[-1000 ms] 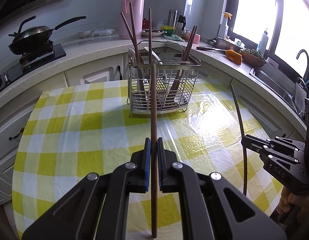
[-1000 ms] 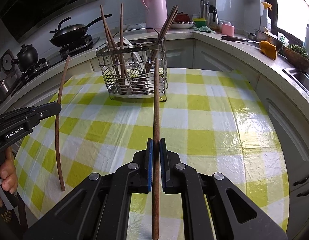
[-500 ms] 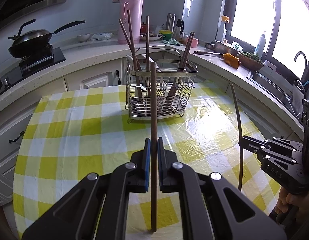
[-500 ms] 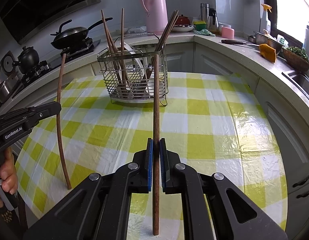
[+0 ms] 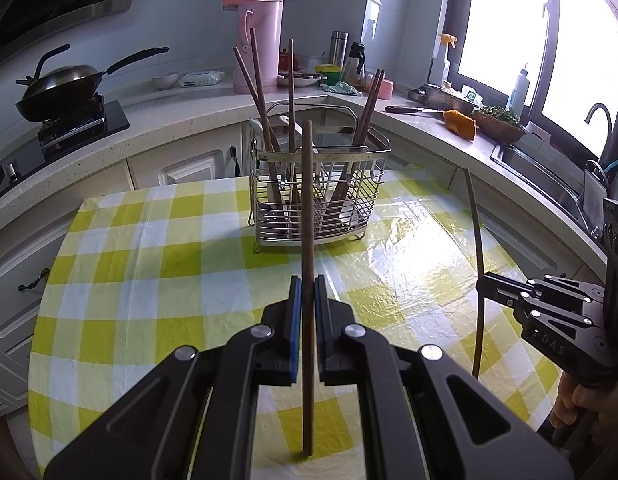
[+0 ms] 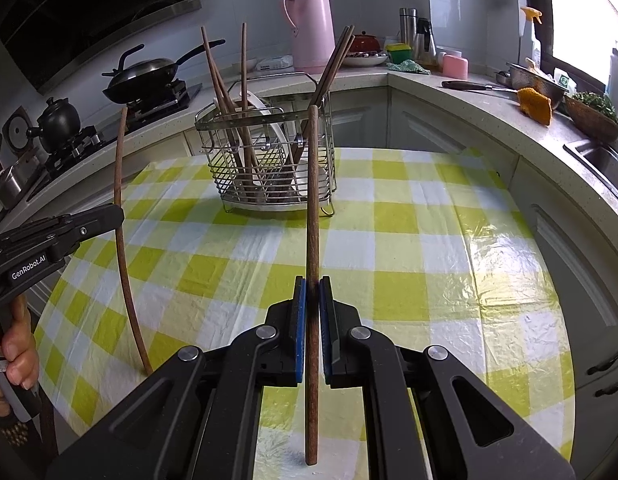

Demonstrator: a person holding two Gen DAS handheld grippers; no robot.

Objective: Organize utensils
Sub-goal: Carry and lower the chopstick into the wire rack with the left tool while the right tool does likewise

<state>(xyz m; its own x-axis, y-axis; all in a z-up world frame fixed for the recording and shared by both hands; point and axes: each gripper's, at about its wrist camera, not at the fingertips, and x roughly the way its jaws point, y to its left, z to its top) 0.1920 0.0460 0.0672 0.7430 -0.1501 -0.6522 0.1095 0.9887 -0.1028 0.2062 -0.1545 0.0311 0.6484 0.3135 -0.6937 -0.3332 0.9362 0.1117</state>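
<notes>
Your left gripper is clamped on a brown chopstick, which stands upright between the blue pads, its lower end just above or on the checked tablecloth; contact cannot be told. Your right gripper likewise pinches a second chopstick, also upright, its tip low over the cloth. In each wrist view the other gripper shows at the side with its stick: the right one to the right, the left one to the left. Ahead of both, at the far side of the table, stands the wire utensil basket, already holding several chopsticks that lean in its compartments, plus white pieces. A pink thermos and a wok sit on the counter behind.
</notes>
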